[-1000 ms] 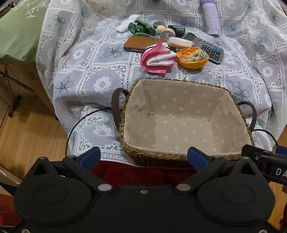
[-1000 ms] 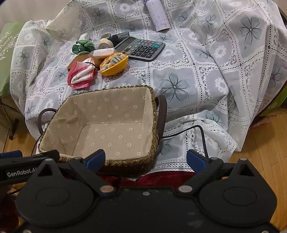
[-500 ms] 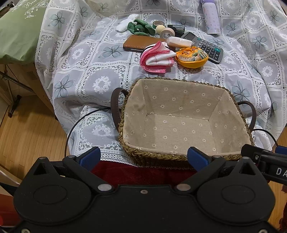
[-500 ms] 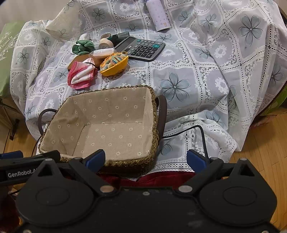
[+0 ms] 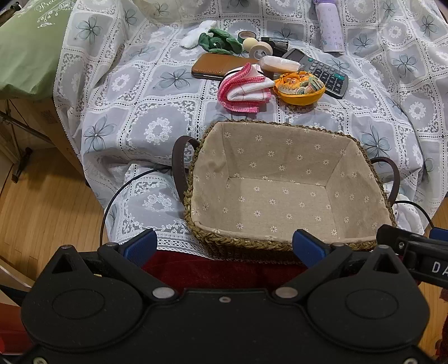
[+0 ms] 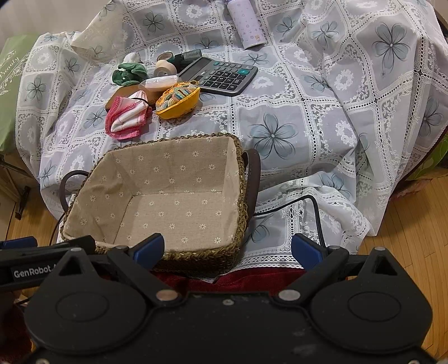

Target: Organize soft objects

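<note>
Both tools sit low at the near edge of the counter, and neither has anything in it. My left tool (image 5: 224, 247) has its blue pads spread wide with only the lace hem and some dark red cloth showing between them. My right tool (image 6: 226, 249) is opened just as wide, its left pad hanging over the near rim of the woven seagrass basket with beige daisy-print lining (image 6: 156, 196), which holds nothing.

The soft things lie beyond the basket's far rim on the grey-and-white floral lace tablecloth (image 6: 280, 131). The folded pink-and-white cloth (image 5: 243, 91) is closest, just beside the yellow bowl heaped with coloured hair ties (image 5: 299, 89). Farther back sits the dark green scrunchie (image 5: 219, 42), touching a white fluffy piece (image 5: 196, 35).

Mixed in are the hard bits: a brown leather wallet (image 5: 218, 65), a grey desk calculator (image 6: 221, 75) with a teal plus key, rolls of beige tape (image 6: 165, 67) and a lilac patterned bottle (image 6: 247, 22) lying down.

For writing, I read "GenRobot" on the white label of the other tool's arm in my right view, "DA" in my left view, and "Beauty" in white script on the green bag (image 6: 11, 92) at the far left.
</note>
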`<action>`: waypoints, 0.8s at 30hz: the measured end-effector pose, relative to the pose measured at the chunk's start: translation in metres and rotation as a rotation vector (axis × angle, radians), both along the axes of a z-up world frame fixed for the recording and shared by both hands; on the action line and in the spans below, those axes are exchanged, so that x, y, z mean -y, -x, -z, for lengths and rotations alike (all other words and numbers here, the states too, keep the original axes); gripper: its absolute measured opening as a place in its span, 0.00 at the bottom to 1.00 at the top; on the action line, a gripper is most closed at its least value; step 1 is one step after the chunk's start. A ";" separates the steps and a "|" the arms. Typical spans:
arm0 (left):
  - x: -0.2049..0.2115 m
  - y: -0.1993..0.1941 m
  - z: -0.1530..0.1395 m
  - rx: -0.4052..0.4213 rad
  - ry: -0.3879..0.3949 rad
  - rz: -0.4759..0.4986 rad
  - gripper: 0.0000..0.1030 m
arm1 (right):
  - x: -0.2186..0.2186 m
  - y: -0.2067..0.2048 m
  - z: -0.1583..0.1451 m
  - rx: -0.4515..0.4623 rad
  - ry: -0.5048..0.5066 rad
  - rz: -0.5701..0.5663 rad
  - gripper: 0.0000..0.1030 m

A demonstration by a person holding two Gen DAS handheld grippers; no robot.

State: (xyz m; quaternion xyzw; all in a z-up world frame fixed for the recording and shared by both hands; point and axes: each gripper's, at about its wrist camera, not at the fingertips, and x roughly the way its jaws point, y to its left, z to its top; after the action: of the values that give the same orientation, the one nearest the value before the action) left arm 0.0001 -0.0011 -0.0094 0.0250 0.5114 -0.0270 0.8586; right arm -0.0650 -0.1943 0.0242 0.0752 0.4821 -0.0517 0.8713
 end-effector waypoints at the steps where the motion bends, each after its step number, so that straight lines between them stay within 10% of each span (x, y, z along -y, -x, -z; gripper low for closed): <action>1: 0.000 0.000 0.000 -0.001 0.001 0.000 0.97 | 0.000 0.000 0.000 -0.001 0.000 0.000 0.95; 24: -0.004 0.000 -0.001 -0.016 0.034 0.004 0.97 | 0.000 0.001 0.003 -0.006 -0.022 -0.002 0.95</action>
State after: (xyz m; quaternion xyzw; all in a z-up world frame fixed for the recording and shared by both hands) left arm 0.0000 0.0024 -0.0086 0.0112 0.5176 -0.0377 0.8547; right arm -0.0658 -0.1943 0.0213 0.0841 0.4853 -0.0457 0.8691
